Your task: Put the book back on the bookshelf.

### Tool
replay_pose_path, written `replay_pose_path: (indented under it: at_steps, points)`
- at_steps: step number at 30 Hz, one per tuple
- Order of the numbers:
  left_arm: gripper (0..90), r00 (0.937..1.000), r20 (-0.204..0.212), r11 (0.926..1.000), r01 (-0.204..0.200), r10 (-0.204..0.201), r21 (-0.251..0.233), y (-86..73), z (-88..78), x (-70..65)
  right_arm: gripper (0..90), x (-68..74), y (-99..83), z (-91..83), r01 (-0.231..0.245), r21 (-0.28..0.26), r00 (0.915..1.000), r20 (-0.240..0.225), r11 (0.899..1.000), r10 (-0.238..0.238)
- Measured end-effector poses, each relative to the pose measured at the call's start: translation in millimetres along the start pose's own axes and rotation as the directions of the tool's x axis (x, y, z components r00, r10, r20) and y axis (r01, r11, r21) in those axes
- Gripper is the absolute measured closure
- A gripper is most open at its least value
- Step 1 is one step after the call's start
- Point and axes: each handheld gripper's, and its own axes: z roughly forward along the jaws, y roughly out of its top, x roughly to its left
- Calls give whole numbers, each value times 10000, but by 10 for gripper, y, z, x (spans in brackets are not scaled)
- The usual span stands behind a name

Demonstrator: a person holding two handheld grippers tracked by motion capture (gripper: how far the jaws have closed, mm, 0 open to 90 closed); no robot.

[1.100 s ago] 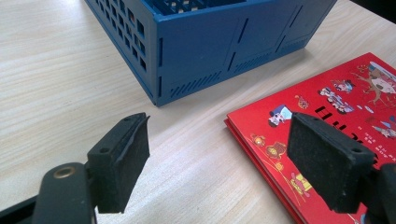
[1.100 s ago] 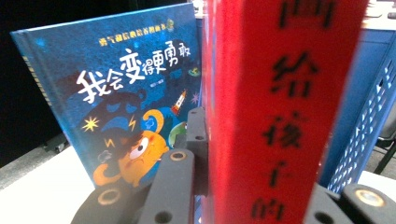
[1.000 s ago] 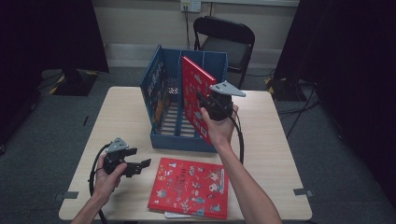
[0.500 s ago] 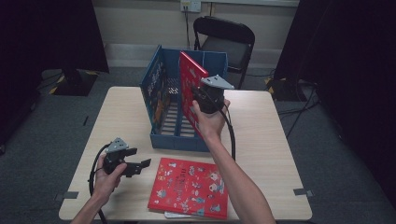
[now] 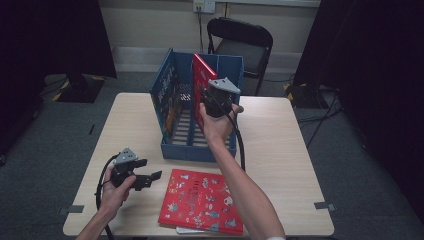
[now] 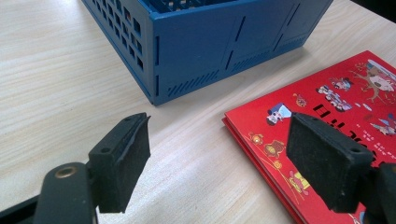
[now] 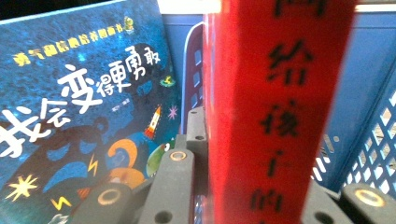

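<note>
Inside blue crate (image 5: 172, 95): upright red book (image 5: 201, 82), spine vertical, clamped in right gripper (image 5: 216, 100); blue book (image 7: 70, 107) alongside. Left gripper (image 5: 145, 177) open, empty, nearest flat red book (image 5: 202, 200).

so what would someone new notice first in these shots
Probably the red book held upright in the blue crate at the table's middle, clamped by the right gripper. Next, a second red picture book lying flat at the table's near edge, with the left gripper hovering open beside it. A blue book stands inside the crate too.
</note>
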Motion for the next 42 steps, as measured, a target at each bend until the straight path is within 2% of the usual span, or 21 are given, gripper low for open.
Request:
replay_pose_path:
  at_steps: [12, 25, 31, 42]
  points:
    - [216, 10000, 41, 10000, -41, 41, -3, -3, 0, -3, 804, 32, -206, 152, -264, 95, 9991, 339, 9996, 261]
    - [216, 9999, 83, 10000, -95, 95, -10, -2, 4, -10, 804, 51, -510, 191, -151, 123, 9990, 416, 9998, 146]
    - [216, 10000, 58, 10000, -53, 53, -28, -3, 6, -10, 801, 57, -571, 142, -39, 59, 9995, 327, 10000, 37]
    - [217, 9999, 89, 9999, -115, 115, 5, 1, 18, -26, 772, 84, -777, -61, 463, 316, 9987, -237, 9984, -456]
